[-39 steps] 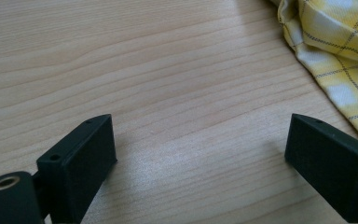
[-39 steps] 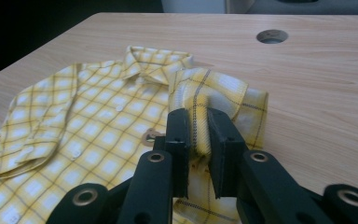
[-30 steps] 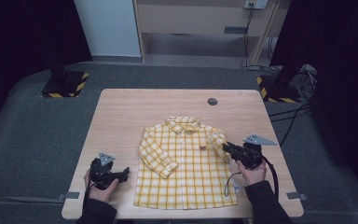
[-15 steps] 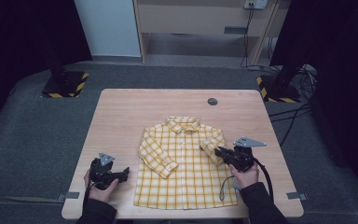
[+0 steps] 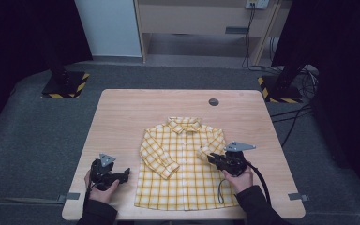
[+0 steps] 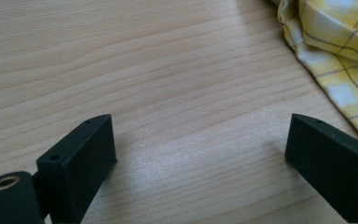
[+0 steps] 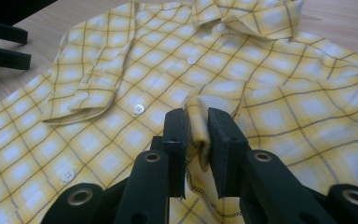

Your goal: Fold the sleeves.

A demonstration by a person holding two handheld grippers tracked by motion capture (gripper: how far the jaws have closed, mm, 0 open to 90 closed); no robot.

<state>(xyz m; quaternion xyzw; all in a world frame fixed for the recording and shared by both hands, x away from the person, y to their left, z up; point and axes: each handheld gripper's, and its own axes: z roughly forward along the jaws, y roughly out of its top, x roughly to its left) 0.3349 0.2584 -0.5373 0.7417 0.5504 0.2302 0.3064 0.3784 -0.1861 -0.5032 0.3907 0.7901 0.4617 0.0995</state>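
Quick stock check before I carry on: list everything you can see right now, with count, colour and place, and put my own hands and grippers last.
Light wooden table: one, pale wood, centre of the high view.
Yellow plaid button-up shirt: one, yellow and white check, lying flat at the table's near centre, collar toward the far edge, one sleeve folded across its front.
Small dark round disc: one, dark grey, on the table beyond the collar.
Black stands with yellow-and-black striped bases: two, on the grey floor off the far corners.
Left gripper: one, black, fingers open over bare wood beside the shirt.
Right gripper: one, black, fingers pinching the shirt's sleeve cuff.
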